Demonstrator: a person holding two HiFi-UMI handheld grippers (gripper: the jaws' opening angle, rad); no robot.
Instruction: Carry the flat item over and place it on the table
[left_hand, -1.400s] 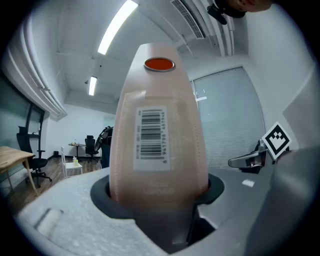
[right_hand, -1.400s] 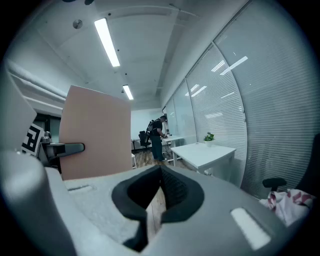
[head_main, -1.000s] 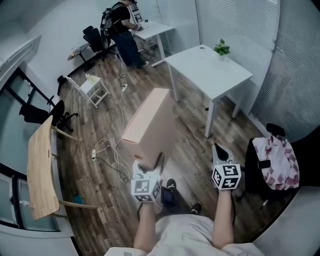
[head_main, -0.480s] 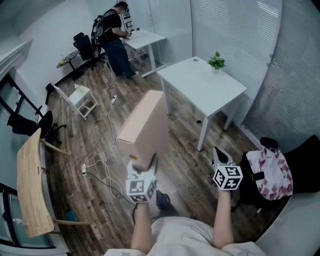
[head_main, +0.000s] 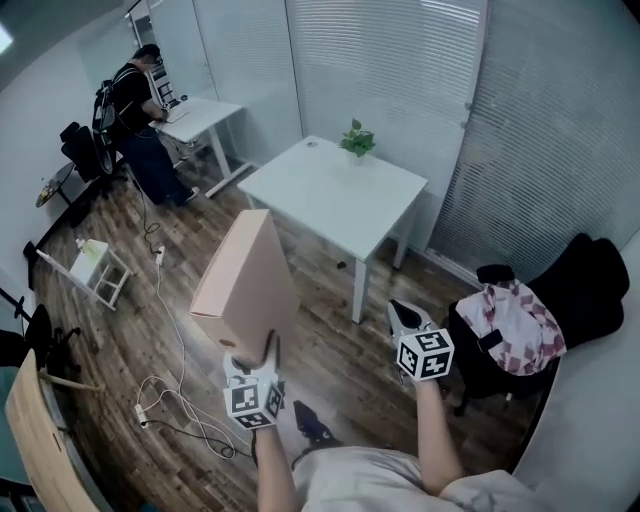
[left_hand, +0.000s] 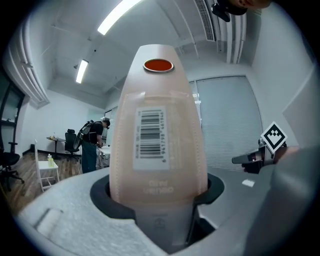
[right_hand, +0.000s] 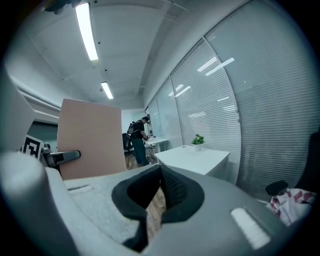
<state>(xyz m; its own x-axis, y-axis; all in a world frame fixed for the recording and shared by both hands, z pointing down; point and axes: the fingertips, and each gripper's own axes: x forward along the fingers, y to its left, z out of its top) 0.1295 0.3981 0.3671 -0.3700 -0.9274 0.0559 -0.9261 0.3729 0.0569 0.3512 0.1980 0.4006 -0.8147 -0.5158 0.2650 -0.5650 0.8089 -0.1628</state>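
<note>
Head view: the left gripper (head_main: 250, 362) holds a flat box (head_main: 245, 285) up on edge above the floor, near the white worktop (head_main: 330, 195) but not over it. The right gripper (head_main: 404, 318) hangs apart from the box.

Left gripper view: the jaws are clamped on the box's narrow, barcoded edge.

Right gripper view: the jaws are together with nothing between them. The box shows at the left and the worktop ahead.

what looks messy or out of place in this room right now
Loose white cables sprawl in loops across the wood floor at left, a likely trip hazard. A pink patterned cloth lies heaped on the black chair at right. Nothing looks spilled or broken.
</note>
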